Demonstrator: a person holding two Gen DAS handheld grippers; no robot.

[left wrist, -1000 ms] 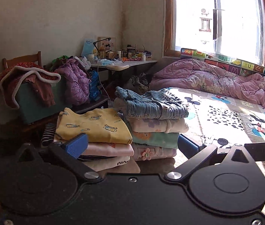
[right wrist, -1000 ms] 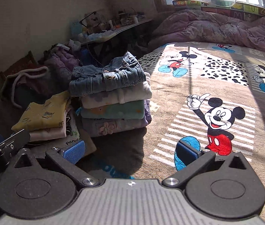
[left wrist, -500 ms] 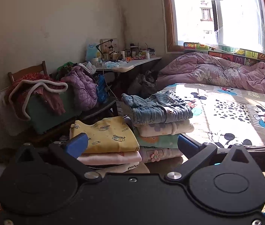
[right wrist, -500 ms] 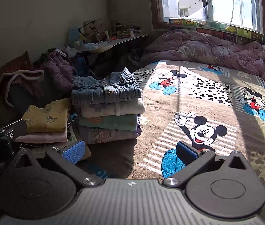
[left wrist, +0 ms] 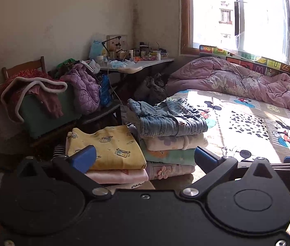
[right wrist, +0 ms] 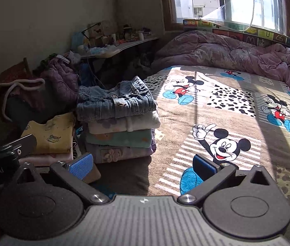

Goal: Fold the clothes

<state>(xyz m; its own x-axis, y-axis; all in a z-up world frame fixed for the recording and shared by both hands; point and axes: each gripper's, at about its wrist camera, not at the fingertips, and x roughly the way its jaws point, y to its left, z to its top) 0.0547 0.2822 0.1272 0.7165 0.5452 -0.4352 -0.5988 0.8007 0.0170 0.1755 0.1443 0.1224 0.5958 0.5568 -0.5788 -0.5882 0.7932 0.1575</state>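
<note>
Two stacks of folded clothes stand at the bed's near left corner. The taller stack has folded jeans point(left wrist: 169, 120) point(right wrist: 115, 101) on top of pale, green and lilac garments. The lower stack is topped by a yellow printed shirt point(left wrist: 108, 149) point(right wrist: 50, 133). My left gripper point(left wrist: 142, 158) is open and holds nothing, a short way back from the stacks. My right gripper point(right wrist: 142, 167) is also open and holds nothing, over the Mickey Mouse blanket point(right wrist: 222, 121) to the right of the stacks. Part of the left gripper's body point(right wrist: 5, 153) shows at the right wrist view's left edge.
A crumpled pink quilt point(left wrist: 237, 80) lies along the window side of the bed. Left of the bed a chair point(left wrist: 32, 102) is heaped with a red robe and a purple jacket point(left wrist: 85, 90). A cluttered white table point(left wrist: 140, 61) stands against the back wall.
Both grippers have drawn back and risen slightly from the stacks; more of the room and window shows. Both stay open. The stacks have not moved.
</note>
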